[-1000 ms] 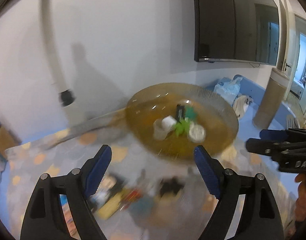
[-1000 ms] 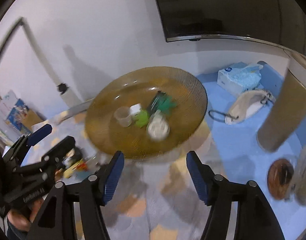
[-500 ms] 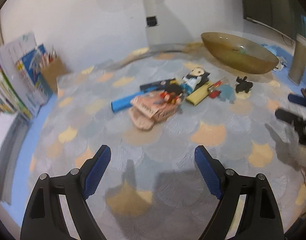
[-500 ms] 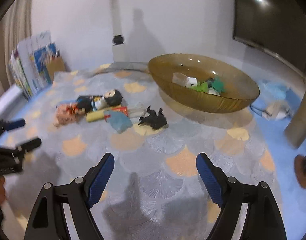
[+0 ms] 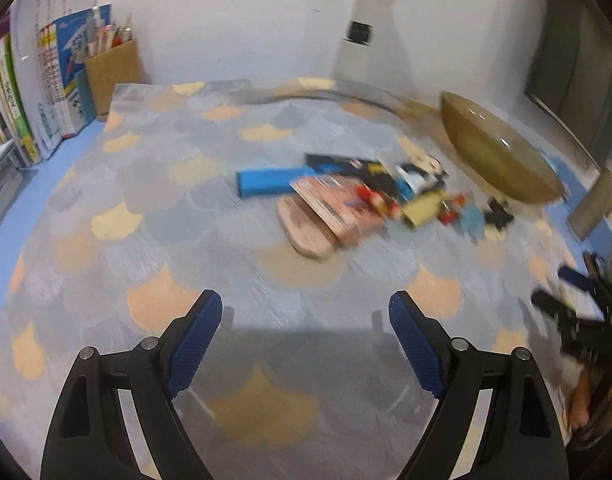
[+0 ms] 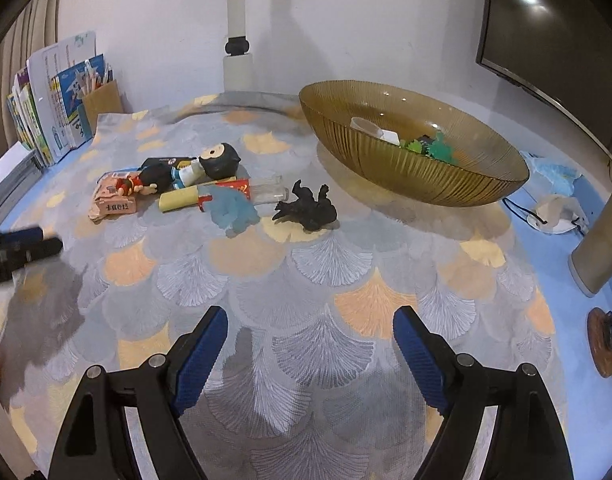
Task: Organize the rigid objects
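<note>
A pile of small objects lies on the patterned mat: a black animal figure (image 6: pixel 308 208), a blue soft piece (image 6: pixel 231 208), a yellow tube (image 6: pixel 181 199), a clear tube (image 6: pixel 269 191), a black-headed doll (image 6: pixel 193 168) and a pink box (image 6: pixel 113 200). The pile shows blurred in the left wrist view, with a blue bar (image 5: pixel 271 181) and the pink box (image 5: pixel 330 208). An amber glass bowl (image 6: pixel 410 176) holds a cup and green toys. My right gripper (image 6: pixel 310 354) is open and empty, well short of the pile. My left gripper (image 5: pixel 306 340) is open and empty too.
Books and a brown pen holder (image 6: pixel 101 102) stand at the far left by the wall. A white post (image 6: pixel 237 60) rises behind the mat. A cylinder (image 6: pixel 602 252), a face mask (image 6: pixel 558 216) and a dark screen (image 6: pixel 558 40) are at the right.
Both grippers have pulled back and tipped down from above the bowl, so the pile now lies ahead of them. Both stay open and empty.
</note>
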